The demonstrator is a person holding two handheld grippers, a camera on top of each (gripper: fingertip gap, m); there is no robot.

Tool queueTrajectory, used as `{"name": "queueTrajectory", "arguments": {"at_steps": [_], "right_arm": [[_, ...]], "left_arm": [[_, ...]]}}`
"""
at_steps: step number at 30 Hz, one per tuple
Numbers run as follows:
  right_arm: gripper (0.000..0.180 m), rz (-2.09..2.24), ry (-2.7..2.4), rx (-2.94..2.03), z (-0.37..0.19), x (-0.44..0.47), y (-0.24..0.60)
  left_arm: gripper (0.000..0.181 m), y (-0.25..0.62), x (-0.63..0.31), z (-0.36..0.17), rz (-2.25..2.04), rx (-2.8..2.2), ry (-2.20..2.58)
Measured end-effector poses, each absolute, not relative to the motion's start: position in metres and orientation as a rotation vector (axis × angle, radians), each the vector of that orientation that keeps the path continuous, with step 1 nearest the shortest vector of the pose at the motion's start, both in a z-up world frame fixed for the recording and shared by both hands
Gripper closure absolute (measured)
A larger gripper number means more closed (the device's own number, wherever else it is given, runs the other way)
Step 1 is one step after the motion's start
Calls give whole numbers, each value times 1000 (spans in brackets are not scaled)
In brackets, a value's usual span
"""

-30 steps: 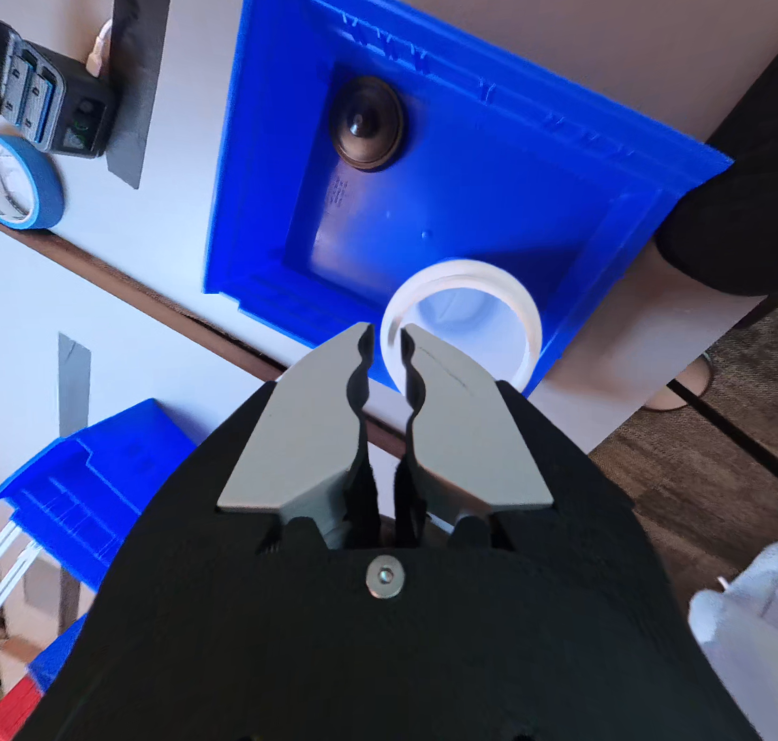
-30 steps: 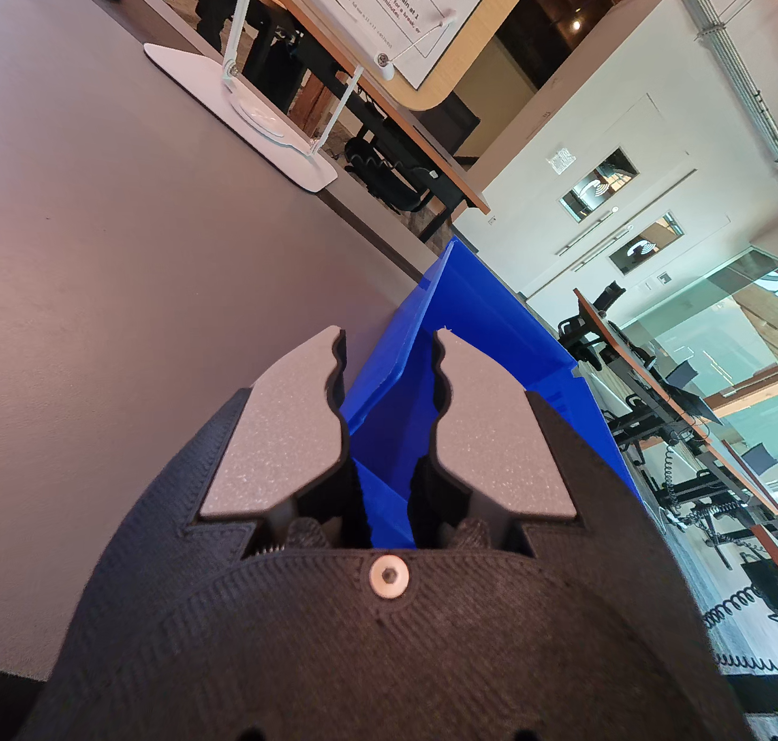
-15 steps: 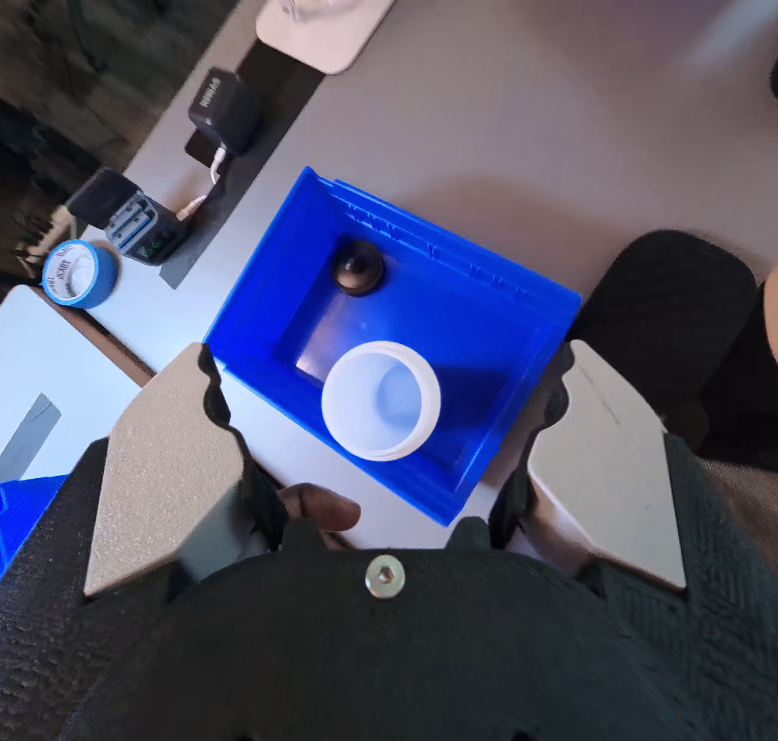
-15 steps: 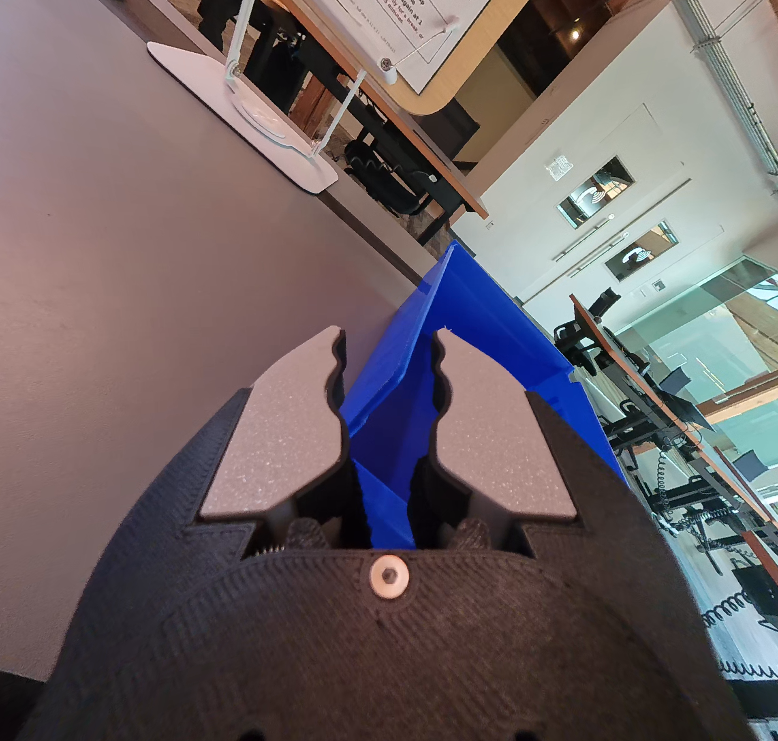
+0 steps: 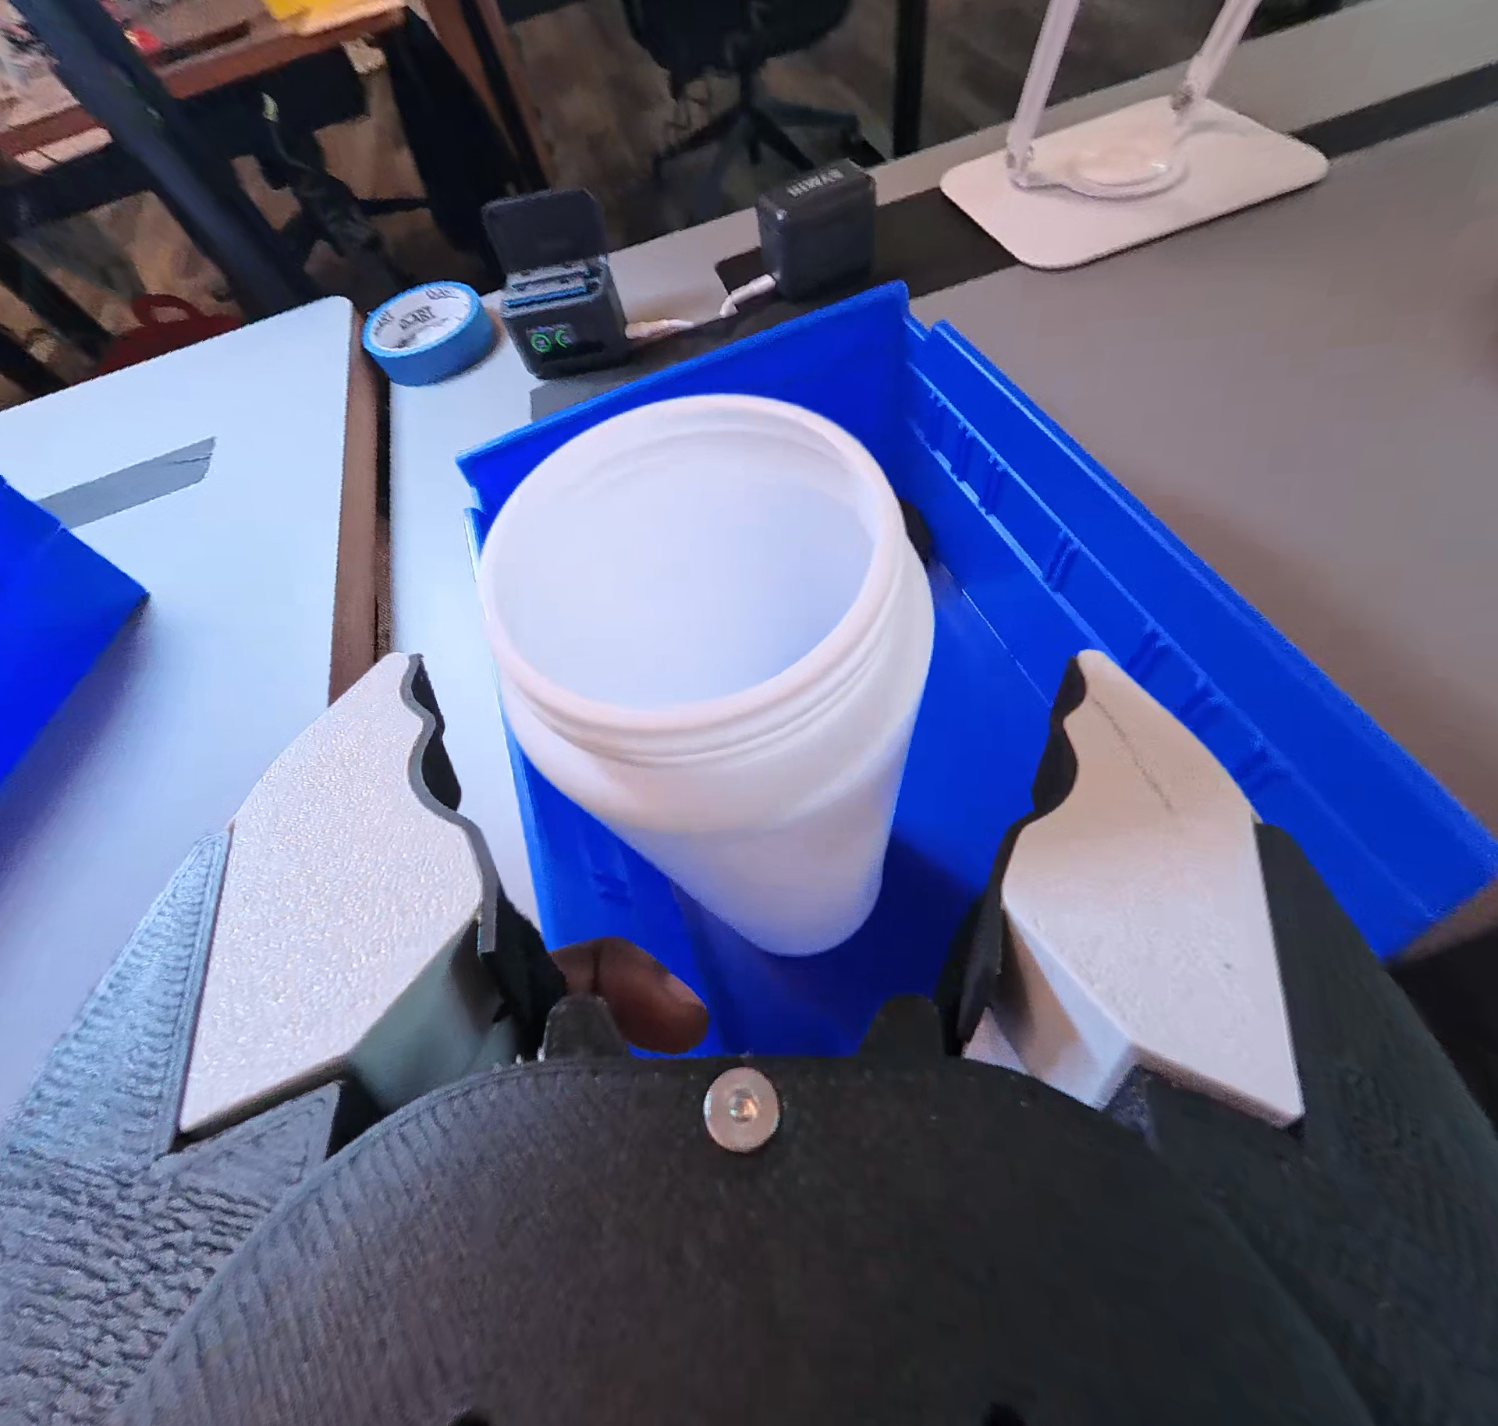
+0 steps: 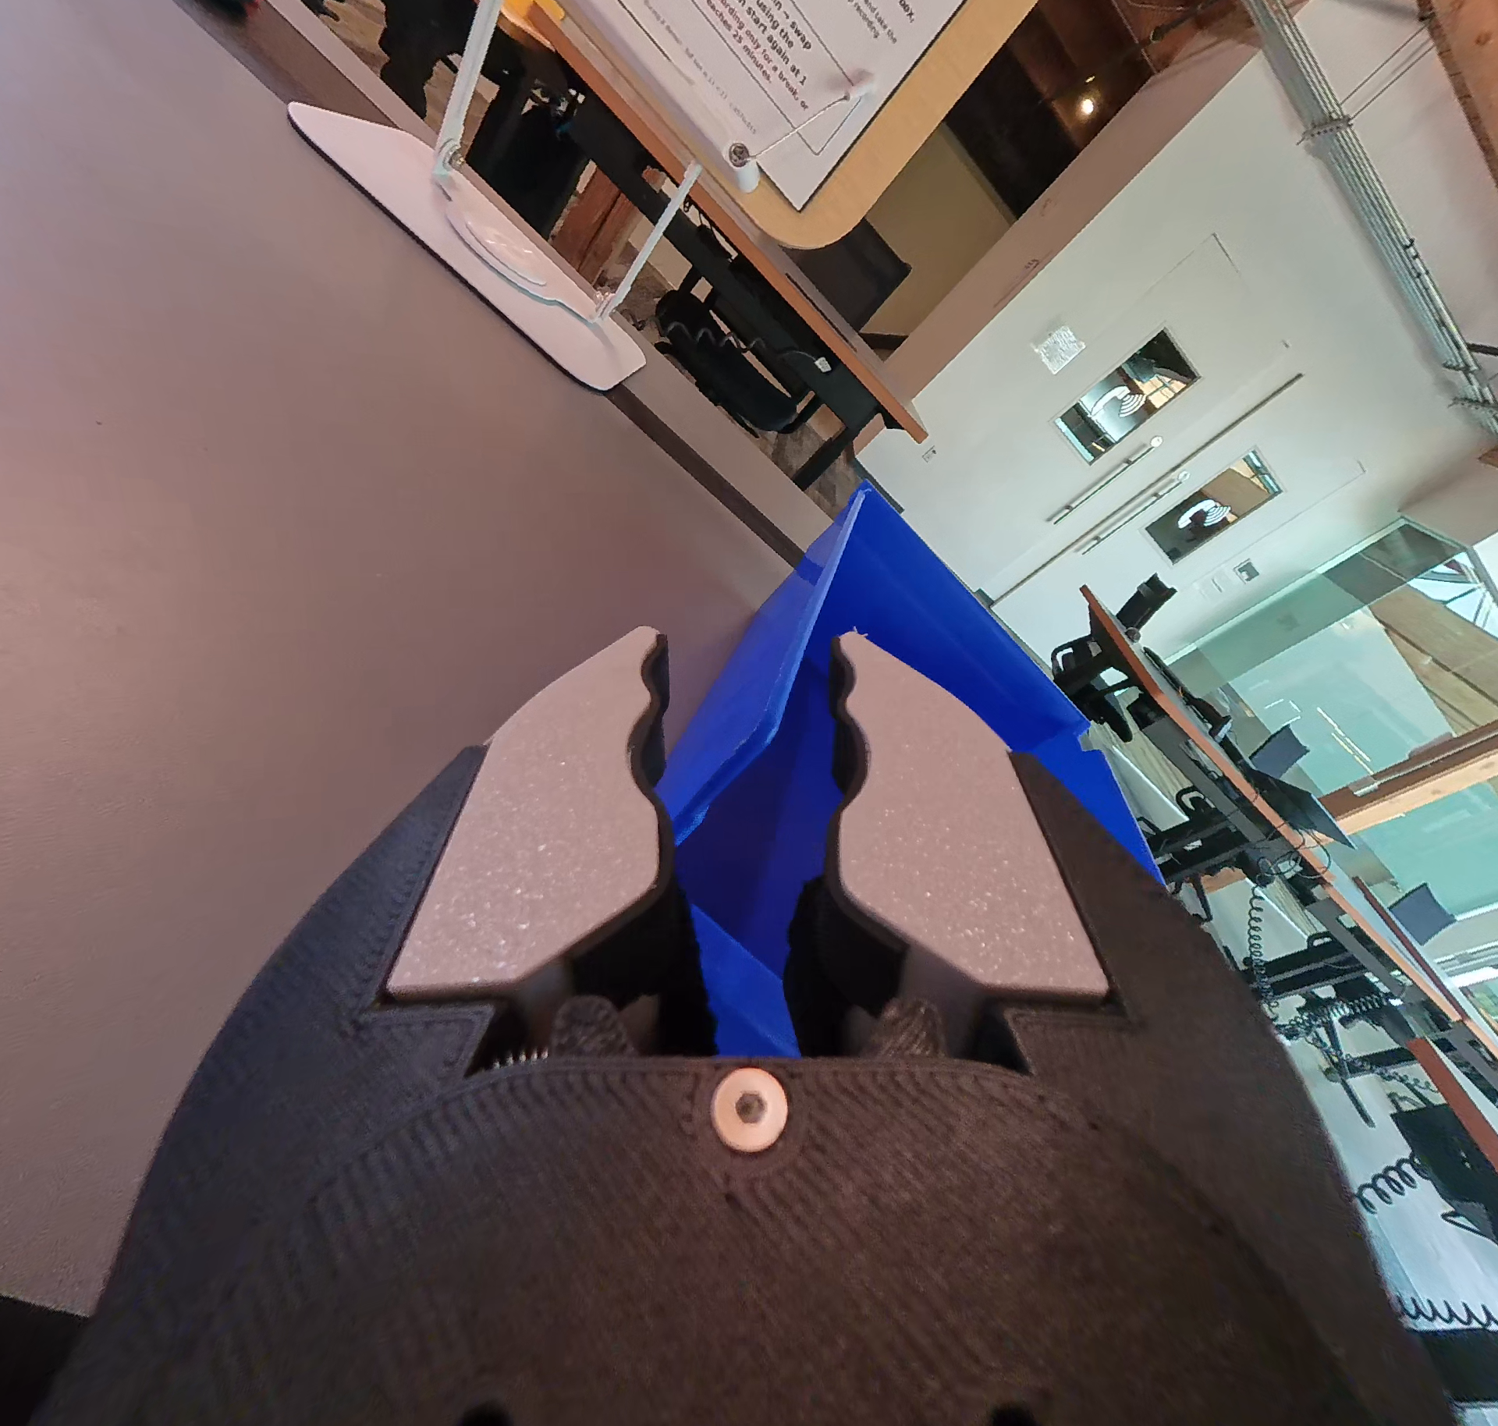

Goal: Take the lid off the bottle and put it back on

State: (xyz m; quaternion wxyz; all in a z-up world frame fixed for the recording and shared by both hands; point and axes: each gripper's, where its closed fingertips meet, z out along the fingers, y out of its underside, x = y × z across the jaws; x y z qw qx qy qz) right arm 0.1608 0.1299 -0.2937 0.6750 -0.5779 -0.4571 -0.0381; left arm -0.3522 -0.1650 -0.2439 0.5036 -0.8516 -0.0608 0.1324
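In the left wrist view, the left gripper (image 5: 742,747) is spread wide and empty at the bottom of the frame. At centre the white bottle (image 5: 713,658) stands lidless in the blue bin (image 5: 1135,601) on the table (image 5: 1264,382). It looks light, stiff and smooth, so best squeezed across its body below the threads. The right gripper (image 6: 750,682) is clamped on the bin's wall.

The left wrist view looks steeply down along its wide-spread jaws, close above the open white bottle (image 5: 705,658) standing between them in the blue bin (image 5: 1135,617). The right wrist view sits low, rolled sideways, facing along the grey table (image 6: 243,577) — the bin's wall (image 6: 754,779) fills the gap between its jaws. Both views share the bin and the white stand (image 5: 1135,196) beyond.
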Motion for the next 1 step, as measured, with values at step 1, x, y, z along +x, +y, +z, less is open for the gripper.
{"name": "queueTrajectory", "arguments": {"at_steps": [1], "right_arm": [[142, -85, -1034, -1303, -295, 160, 130]], "left_arm": [[45, -163, -353, -244, 335, -2030, -169]]}}
